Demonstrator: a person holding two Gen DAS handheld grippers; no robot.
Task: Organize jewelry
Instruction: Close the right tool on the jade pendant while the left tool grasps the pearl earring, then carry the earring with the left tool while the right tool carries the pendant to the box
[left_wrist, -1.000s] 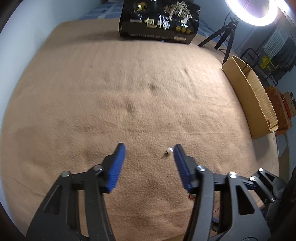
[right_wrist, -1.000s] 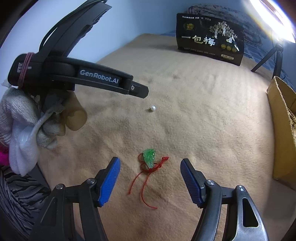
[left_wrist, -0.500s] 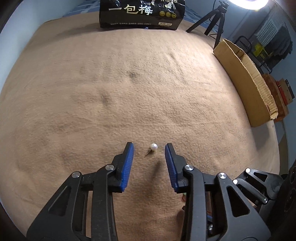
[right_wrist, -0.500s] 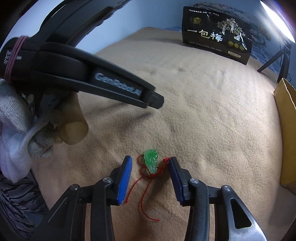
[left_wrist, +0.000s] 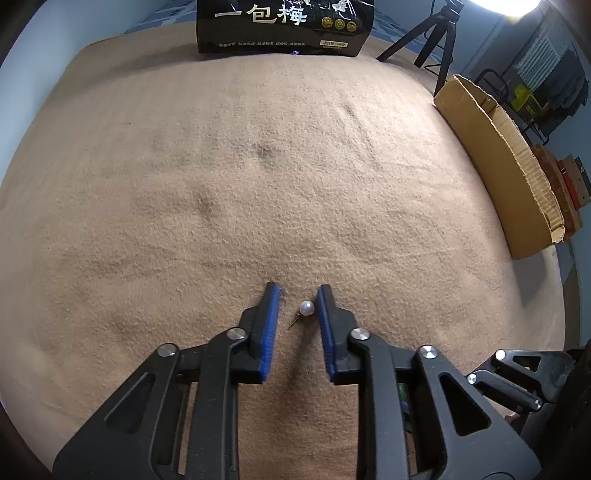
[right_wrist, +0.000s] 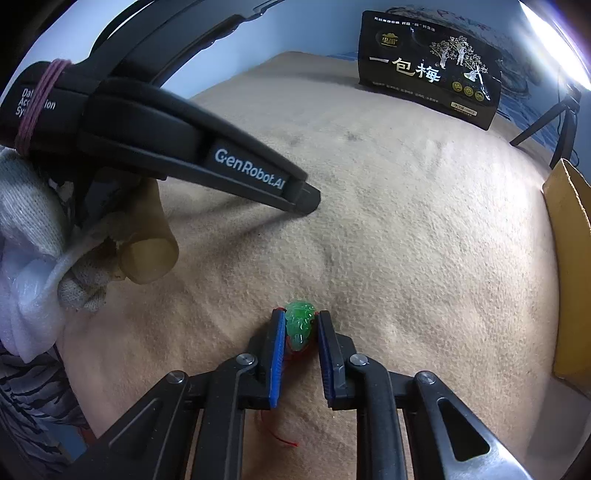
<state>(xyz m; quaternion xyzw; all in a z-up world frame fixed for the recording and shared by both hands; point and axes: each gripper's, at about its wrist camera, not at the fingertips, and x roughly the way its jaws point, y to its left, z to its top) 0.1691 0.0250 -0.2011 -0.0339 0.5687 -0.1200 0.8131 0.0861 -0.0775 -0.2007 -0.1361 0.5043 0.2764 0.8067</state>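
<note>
On the tan blanket (left_wrist: 258, 192), the left gripper (left_wrist: 297, 295) points steeply down with its blue pads on either side of a pearl earring (left_wrist: 306, 308). Its jaws are closing. The pearl sits close against the right-hand pad, with a clear gap to the left one, so nothing is pinched there yet, and the stud's small post lies on the cloth toward the near left. To the right, the right gripper (right_wrist: 301, 321) is also closing, its pads tight against both sides of a green jade pendant (right_wrist: 301, 325). The pendant's red cord (right_wrist: 282, 437) trails out on the near side. At the far edge stands a black printed box (left_wrist: 284, 26), and a cardboard box (left_wrist: 517, 173) lines the right edge.
</note>
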